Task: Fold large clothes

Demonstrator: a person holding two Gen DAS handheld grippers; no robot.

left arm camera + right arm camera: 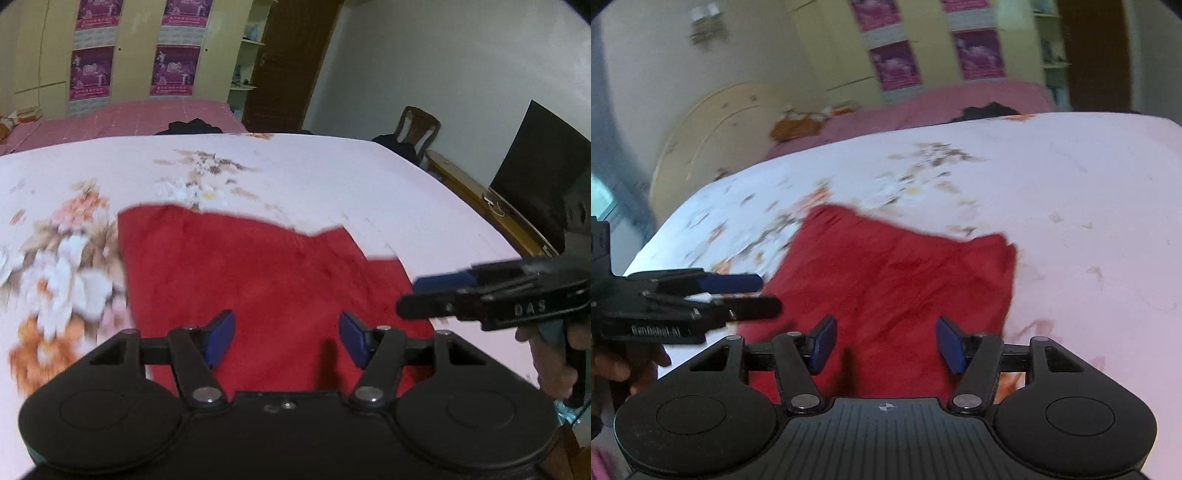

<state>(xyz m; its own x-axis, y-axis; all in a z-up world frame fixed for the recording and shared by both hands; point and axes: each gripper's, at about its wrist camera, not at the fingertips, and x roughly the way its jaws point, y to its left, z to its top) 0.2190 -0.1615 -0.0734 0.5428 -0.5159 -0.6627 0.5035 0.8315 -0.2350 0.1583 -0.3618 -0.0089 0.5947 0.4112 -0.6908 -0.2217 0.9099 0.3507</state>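
A red garment (266, 273) lies flat on a pale floral bedsheet (332, 173), its far edge uneven. My left gripper (288, 338) hovers over the garment's near part, blue pads (221, 336) apart with nothing between them. My right gripper (410, 295) comes in from the right over the garment's right edge, held by a hand. In the right wrist view the red garment (897, 273) lies ahead, and my right gripper (886, 345) stands open above it. The left gripper (770, 295) shows at the left over the garment's left edge.
A second bed with a pink cover (147, 118) stands behind, with dark clothes (192, 127) at its near edge. A wardrobe with purple posters (92, 72) lines the back wall. At the right stand a wooden chair (417, 127) and a dark screen (539, 158) on a wooden desk (476, 195).
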